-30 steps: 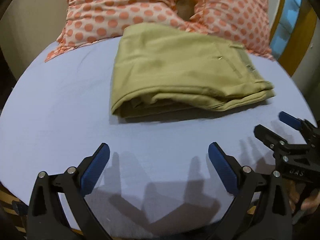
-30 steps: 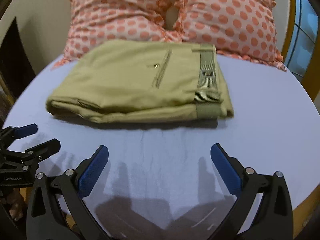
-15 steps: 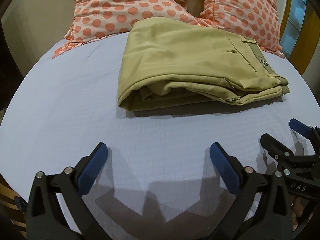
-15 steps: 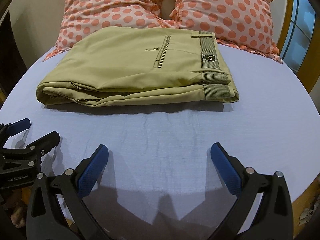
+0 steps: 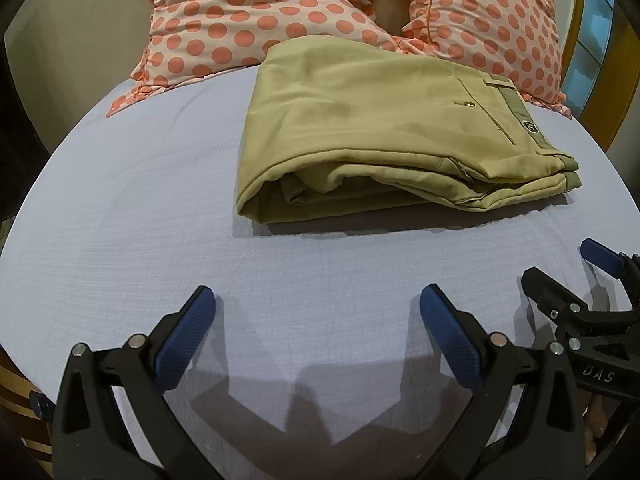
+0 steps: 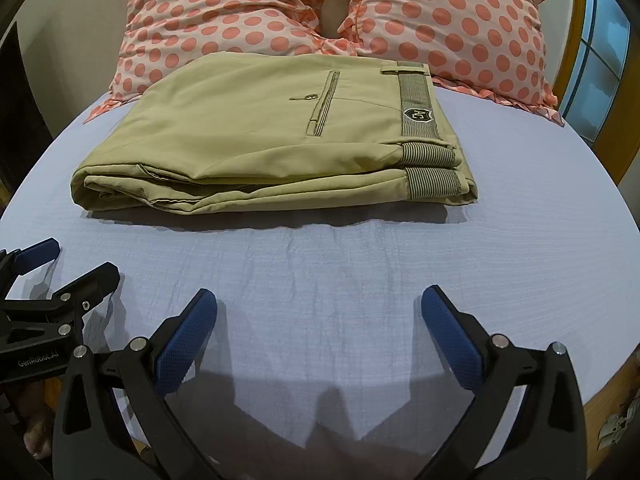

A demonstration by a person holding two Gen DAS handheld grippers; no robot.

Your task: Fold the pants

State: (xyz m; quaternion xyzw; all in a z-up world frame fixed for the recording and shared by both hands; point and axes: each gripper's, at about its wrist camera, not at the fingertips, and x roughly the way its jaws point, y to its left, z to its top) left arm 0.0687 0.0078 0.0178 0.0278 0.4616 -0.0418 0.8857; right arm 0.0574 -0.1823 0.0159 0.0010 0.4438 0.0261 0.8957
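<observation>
Both grippers have drawn back a little. At lower left, the left gripper (image 5: 316,312) hangs spread apart and empty; the right gripper (image 6: 318,312) likewise. Folded pants (image 6: 256,136) lie ahead at centre frame on the bed sheet (image 6: 360,280), long axis left-right, waistband rightward, nearer the right gripper.

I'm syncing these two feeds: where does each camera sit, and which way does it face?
Left wrist: on the left gripper, open, facing the folded pants; the right gripper shows at its right edge.
Right wrist: on the right gripper, open, facing the pants' waistband; the left gripper shows at its left edge.
Shared: pants, blue sheet, dotted pillows.
</observation>
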